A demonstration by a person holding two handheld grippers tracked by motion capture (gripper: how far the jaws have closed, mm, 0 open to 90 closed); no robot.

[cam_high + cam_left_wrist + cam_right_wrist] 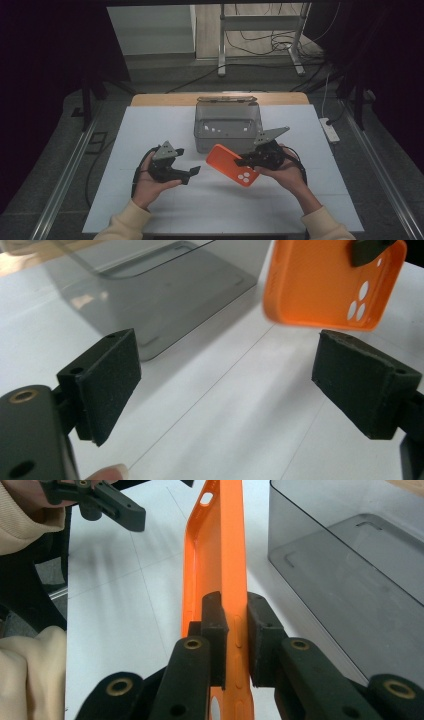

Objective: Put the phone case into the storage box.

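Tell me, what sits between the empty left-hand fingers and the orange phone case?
Nothing: in the high view, bare white table separates the left gripper from the orange silicone phone case.

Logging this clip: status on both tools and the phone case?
Left tool open, empty. Right tool clamped on orange phone case, held above white table. Grey bin just behind, nothing in the way.

white-topped table [150, 150] with a wood edge [165, 99] at the far side, grey floor [60, 150], metal stand legs [222, 45] behind, loose cables [260, 42], white power strip [330, 130] at right, dark surroundings, dim light
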